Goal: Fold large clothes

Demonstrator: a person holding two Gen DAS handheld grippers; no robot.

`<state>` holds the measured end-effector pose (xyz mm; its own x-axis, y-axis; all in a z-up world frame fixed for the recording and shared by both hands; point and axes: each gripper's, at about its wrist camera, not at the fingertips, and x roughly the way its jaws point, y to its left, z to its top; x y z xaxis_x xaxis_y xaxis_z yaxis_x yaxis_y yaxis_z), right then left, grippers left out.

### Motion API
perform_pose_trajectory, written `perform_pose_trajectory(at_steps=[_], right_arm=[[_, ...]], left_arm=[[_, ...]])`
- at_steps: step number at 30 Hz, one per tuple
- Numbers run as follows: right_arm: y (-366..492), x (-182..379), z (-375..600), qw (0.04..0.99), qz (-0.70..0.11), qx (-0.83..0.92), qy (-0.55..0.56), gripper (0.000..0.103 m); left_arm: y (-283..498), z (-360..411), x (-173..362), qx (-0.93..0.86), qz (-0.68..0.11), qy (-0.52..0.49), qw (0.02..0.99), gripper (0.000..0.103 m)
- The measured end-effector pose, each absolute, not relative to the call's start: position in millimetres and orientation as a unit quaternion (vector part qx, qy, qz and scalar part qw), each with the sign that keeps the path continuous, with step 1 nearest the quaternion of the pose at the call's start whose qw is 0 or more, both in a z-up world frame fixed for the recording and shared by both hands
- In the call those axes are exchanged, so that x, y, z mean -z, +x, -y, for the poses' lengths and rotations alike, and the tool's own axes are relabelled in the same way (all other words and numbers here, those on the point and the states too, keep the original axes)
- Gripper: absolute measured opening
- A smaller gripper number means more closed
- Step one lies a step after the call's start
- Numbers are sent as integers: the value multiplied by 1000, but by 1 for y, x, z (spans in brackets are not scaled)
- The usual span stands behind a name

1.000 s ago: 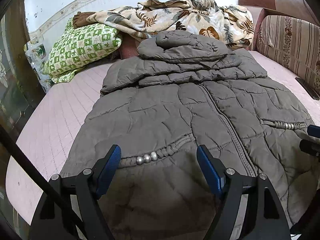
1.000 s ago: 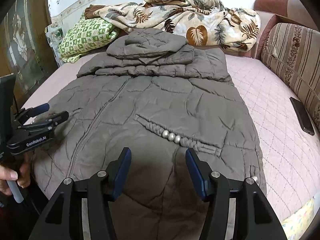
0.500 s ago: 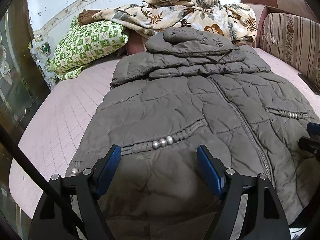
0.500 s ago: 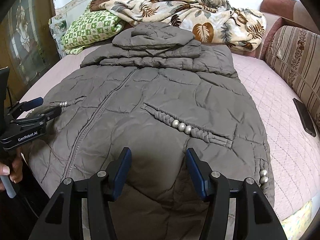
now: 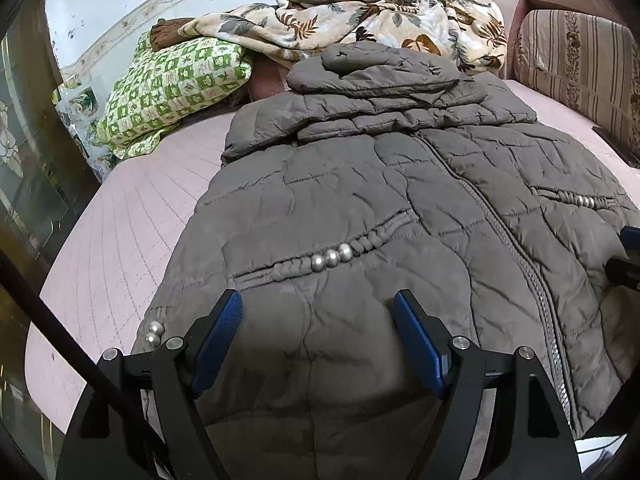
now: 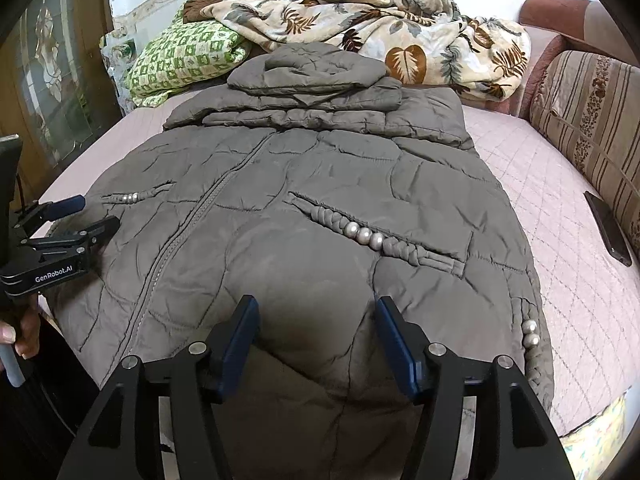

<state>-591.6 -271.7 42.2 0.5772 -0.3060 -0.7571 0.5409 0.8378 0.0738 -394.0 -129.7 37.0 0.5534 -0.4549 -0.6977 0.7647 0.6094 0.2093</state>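
A grey quilted jacket lies front up on the pink bed, zip closed, with sleeves and hood folded over its top. My left gripper hovers open over the hem's left part, below a beaded pocket trim; no pad presses the cloth. My right gripper hangs over the hem's right part, its jaws opening, with fabric under the gap but not pinched. Each gripper shows in the other view: the left gripper held by a hand, the right gripper at the frame edge.
A floral blanket and a green checked pillow are piled at the head of the bed. A striped sofa cushion lines the right side, with a dark flat phone-like thing beside it. A wooden glazed door stands left.
The left gripper has drawn back and leftwards along the hem, so the pocket beads sit farther ahead. The right gripper's jaws have spread slightly. The jacket has not moved.
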Motion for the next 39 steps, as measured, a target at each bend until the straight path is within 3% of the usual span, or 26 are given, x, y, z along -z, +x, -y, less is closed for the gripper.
perform_pose_trajectory(at_steps=[14,26,39], right_arm=[[-608,-45,273,882,-368,238,176,65],[-605,-37,271,880,-370,221,201,72],[-615,-30,267,888,-353,214,202,73]], left_arm=[[-389,97,-45,337,-302,238,859,77],[-361,61,-43,282,-344,181,877,77],[-363,53,-31,270,-327,201,883,79]])
